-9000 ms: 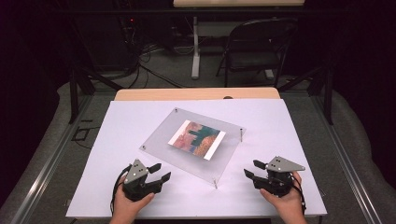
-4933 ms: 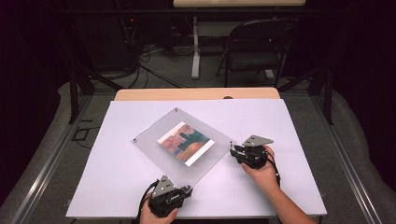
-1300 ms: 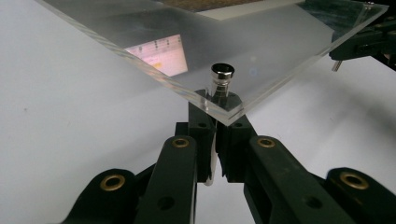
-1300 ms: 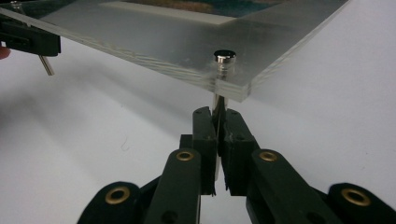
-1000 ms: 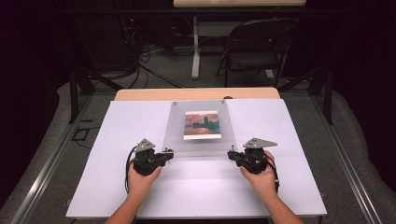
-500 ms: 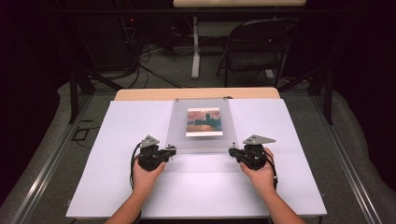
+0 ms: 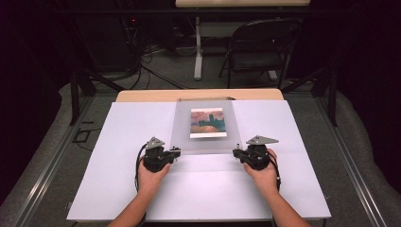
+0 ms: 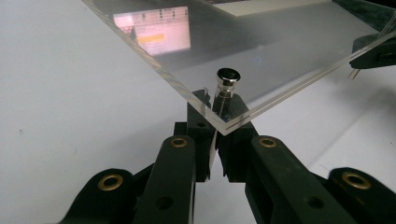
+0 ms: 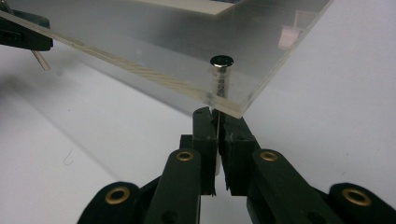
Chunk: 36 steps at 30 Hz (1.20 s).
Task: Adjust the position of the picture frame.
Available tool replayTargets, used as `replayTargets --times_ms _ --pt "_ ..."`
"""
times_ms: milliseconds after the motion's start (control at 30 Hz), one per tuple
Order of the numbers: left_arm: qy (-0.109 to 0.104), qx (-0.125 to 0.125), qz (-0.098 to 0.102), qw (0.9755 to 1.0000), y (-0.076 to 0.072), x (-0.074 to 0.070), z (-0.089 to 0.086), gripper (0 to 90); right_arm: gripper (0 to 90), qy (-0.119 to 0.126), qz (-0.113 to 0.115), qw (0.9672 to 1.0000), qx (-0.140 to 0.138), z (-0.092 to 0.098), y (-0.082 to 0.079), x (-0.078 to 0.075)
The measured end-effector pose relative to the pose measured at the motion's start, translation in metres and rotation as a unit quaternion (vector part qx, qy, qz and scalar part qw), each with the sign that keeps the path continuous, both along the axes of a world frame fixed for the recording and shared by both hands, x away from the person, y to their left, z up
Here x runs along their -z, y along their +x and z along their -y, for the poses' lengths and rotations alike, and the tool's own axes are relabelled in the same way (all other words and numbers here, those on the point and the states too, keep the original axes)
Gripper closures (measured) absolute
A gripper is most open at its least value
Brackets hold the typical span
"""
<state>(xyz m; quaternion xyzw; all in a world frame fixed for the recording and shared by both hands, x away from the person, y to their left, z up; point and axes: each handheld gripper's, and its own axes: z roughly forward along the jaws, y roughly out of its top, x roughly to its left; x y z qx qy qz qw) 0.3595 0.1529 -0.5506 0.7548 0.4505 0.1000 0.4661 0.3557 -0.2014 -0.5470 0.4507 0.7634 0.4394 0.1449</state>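
The clear picture frame (image 7: 205,126) lies in the middle of the white tabletop (image 7: 118,189), a bit toward the far edge, with its sides square to the tabletop. It is made of see-through plates with a small painting (image 7: 208,123) between them.

At the near corner at about 7 o'clock from the painting, the left gripper (image 7: 177,152) has its jaws closed tight on the little metal leg (image 8: 226,84) under that corner. At the near corner at about 5 o'clock, the right gripper (image 7: 235,152) does the same, with its jaws pinched shut on the thin metal post (image 9: 219,77) there. In both gripper views the clear edge sits just above the jaws, and the near edge looks lifted a little off the tabletop.

I think the step in hand is moving or setting the frame straight, with both near corners held. The next move needs both hands to go together, level and slow, so the frame does not twist or slip off the thin legs.
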Motion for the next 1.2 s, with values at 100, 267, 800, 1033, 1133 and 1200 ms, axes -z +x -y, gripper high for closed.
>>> replayTargets --times_ms 100,267,800,1033,1133,1200 --pt "0.003 0.001 -0.005 1.0 0.0 0.001 0.0 83.9 85.6 -0.002 -0.002 1.0 -0.001 -0.001 -0.001 0.002" --pt "0.001 0.0 0.0 1.0 -0.001 0.001 -0.001 84.3 85.7 0.0 0.007 1.0 0.001 -0.002 -0.002 0.0" --pt "-0.003 -0.011 -0.004 0.9999 -0.001 0.001 -0.007 84.4 85.7 -0.005 0.017 0.9997 -0.015 -0.008 -0.004 -0.005" --pt "0.009 -0.007 -0.001 0.9999 -0.004 0.002 -0.003 84.5 85.6 -0.006 0.005 0.9999 -0.015 -0.006 -0.004 -0.001" --pt "0.015 -0.002 -0.003 0.9999 -0.005 0.002 0.0 84.5 85.6 -0.007 0.001 0.9999 -0.013 -0.003 -0.004 0.001" --pt "0.016 -0.003 -0.003 0.9999 -0.005 0.004 0.001 84.5 85.5 -0.007 -0.003 0.9999 -0.011 -0.003 -0.004 0.002"
